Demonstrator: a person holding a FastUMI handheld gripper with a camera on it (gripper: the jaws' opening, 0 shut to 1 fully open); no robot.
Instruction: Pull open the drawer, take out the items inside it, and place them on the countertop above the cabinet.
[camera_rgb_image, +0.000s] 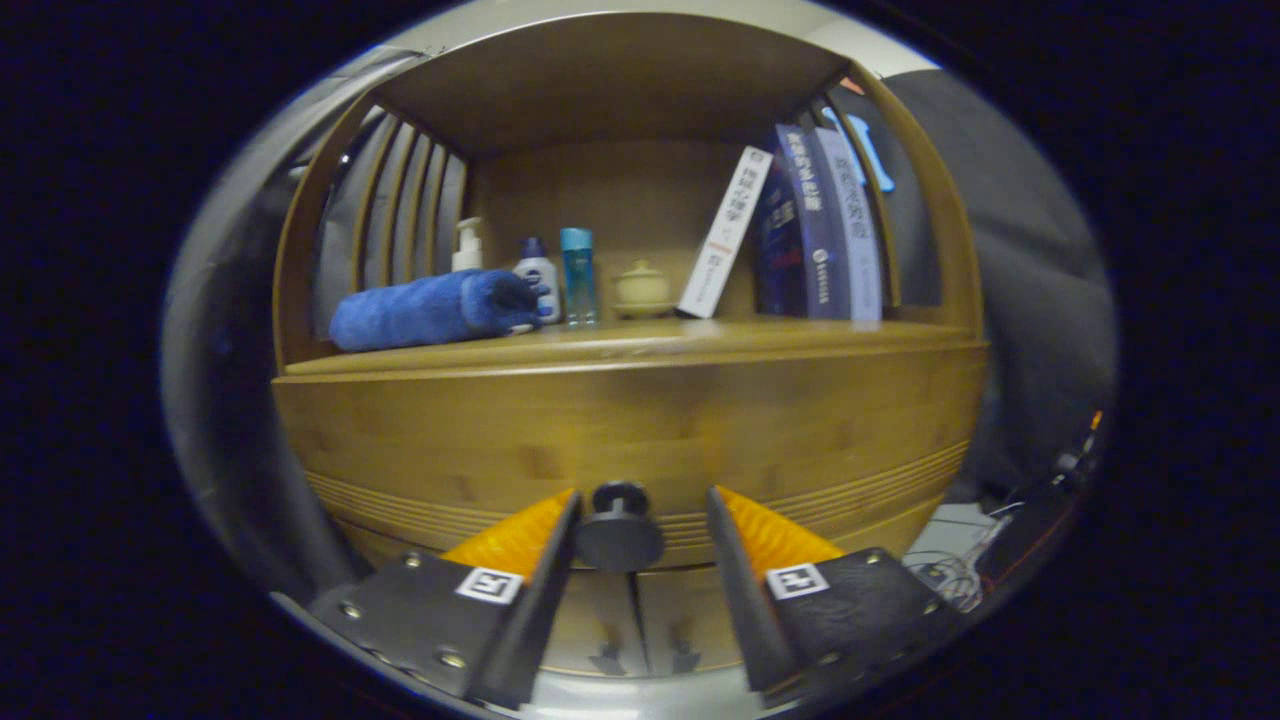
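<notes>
A wooden cabinet fills the view, with its drawer front (620, 430) closed flush under the countertop (760, 335). A dark round knob (619, 528) sticks out of the drawer front. My gripper (643, 497) is open and straddles the knob. The left finger lies right against the knob's edge, and a gap remains between the knob and the right finger. The inside of the drawer is hidden.
On the countertop lie a rolled blue towel (430, 308), a pump bottle (467, 245), a white bottle (537, 272), a blue bottle (577, 275), a small lidded jar (641, 288) and leaning books (800, 225). A shelf roof hangs above them. Cables (960, 575) lie on the floor beyond the right finger.
</notes>
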